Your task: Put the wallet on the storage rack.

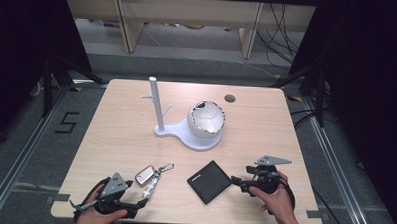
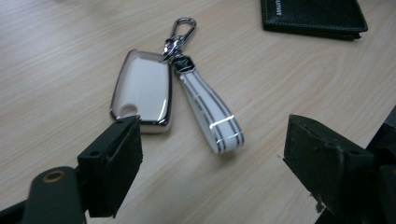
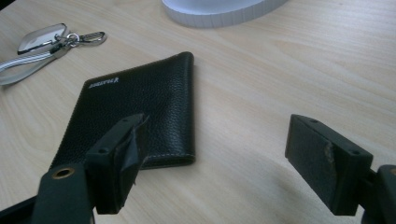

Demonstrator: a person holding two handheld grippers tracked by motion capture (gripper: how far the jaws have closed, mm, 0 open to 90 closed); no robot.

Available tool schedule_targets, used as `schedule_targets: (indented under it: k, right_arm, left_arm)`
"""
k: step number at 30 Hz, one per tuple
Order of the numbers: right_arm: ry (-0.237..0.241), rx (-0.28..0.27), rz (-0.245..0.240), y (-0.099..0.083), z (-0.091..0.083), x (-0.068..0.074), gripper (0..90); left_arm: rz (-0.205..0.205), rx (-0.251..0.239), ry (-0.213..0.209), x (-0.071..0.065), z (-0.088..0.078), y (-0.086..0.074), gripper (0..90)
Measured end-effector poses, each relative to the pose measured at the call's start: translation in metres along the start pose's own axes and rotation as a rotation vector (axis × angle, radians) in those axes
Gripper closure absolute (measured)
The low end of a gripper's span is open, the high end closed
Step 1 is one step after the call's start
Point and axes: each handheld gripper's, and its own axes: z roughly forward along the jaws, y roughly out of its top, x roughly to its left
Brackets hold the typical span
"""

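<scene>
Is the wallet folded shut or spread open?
Folded shut. The black wallet lies flat on the table, fold along one edge, stitched edges stacked together, with no inside showing.

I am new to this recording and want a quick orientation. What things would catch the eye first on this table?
A white stand with a peg post and a bowl-shaped white dish sits mid-table. Nearer the person, a black wallet lies flat before the open right gripper, and a key fob with striped strap and clip lies before the open left gripper.
</scene>
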Motion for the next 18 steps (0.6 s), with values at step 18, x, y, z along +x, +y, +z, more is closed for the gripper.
schedule_targets:
  k: [18]
  right_arm:
    - [0.086, 0.003, -0.008, 0.008, 0.008, 0.006, 25.4]
  left_arm:
    - [0.125, -0.016, -0.127, -0.039, 0.050, 0.046, 44.0]
